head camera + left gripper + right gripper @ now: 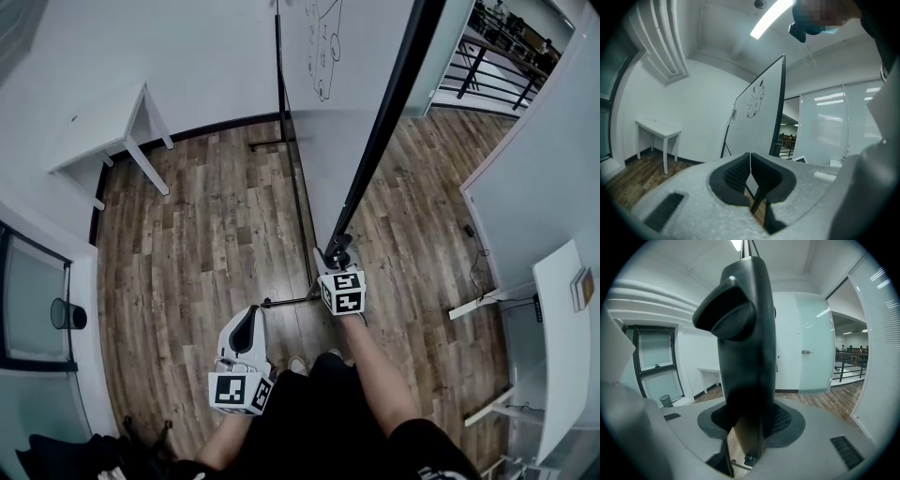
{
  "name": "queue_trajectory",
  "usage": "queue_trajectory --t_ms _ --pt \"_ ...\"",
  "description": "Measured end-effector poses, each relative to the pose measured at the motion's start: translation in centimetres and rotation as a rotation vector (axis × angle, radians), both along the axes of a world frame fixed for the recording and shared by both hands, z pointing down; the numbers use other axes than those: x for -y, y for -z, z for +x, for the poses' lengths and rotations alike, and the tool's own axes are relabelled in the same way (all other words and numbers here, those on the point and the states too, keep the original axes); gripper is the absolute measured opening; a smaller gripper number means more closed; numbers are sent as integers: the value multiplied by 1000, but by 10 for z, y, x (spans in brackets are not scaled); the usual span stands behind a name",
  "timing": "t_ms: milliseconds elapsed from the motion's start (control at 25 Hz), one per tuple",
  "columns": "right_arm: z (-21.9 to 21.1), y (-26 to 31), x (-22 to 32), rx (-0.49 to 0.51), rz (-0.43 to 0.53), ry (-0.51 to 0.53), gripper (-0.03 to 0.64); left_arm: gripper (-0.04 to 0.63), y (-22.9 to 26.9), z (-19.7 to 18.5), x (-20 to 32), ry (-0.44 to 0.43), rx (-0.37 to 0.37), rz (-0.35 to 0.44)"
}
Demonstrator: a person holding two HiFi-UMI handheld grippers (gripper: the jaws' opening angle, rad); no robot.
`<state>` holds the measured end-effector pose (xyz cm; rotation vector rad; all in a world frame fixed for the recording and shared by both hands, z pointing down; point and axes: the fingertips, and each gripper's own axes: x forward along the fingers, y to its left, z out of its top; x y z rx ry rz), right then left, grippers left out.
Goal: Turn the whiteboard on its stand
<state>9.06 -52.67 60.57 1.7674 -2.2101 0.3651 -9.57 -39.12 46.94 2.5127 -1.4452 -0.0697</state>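
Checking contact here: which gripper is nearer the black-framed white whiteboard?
Right. The right gripper is clamped on the near edge of the black-framed white whiteboard; the left gripper, shut and empty, hangs back near the person's body.

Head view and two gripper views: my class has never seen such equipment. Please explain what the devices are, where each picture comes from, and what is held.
There is no robot: a person holds a two-jaw gripper in each hand. The head view looks down from the person's head onto the wood-plank floor; each gripper view looks along that gripper's jaws. The right gripper is clamped on the black frame edge of the large white whiteboard on its stand. The left gripper is shut with nothing in it. A small white table stands by the wall.
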Motion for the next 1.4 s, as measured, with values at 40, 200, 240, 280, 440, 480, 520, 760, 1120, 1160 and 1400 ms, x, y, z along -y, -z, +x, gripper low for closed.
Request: queue_trajectory --t_ms 40,200,240,280,440,480,520,760,1120,1160,1400 --pt "0 0 -3 0 5 2 164 21 1 2 -5 0 -3 1" --pt "-3 -1 -10 1 19 5 164 21 1 7 -20 -2 -9 3" --pt "-3 -1 -12 1 21 6 164 21 1 8 -25 -3 -9 5" --pt "-3 -2 -15 1 22 6 164 21 2 10 -30 -4 -7 8" --pt "-5 -1 -19 2 24 5 164 21 6 8 -46 22 0 3" --pt "-5 -1 -20 0 21 8 164 21 7 8 -49 27 0 1" --pt "-5 -1 -21 -1 19 11 164 21 8 9 -54 30 0 -1" --pt "-2 -2 -36 4 22 18 164 21 7 18 -78 43 14 6" --pt "-12 -1 -60 4 46 26 164 21 2 8 -105 83 5 -3" --pt "-12 0 -63 4 47 27 164 21 0 8 -108 86 3 -7" --pt "-15 -2 -81 5 43 32 164 21 -1 6 -130 107 7 -9"
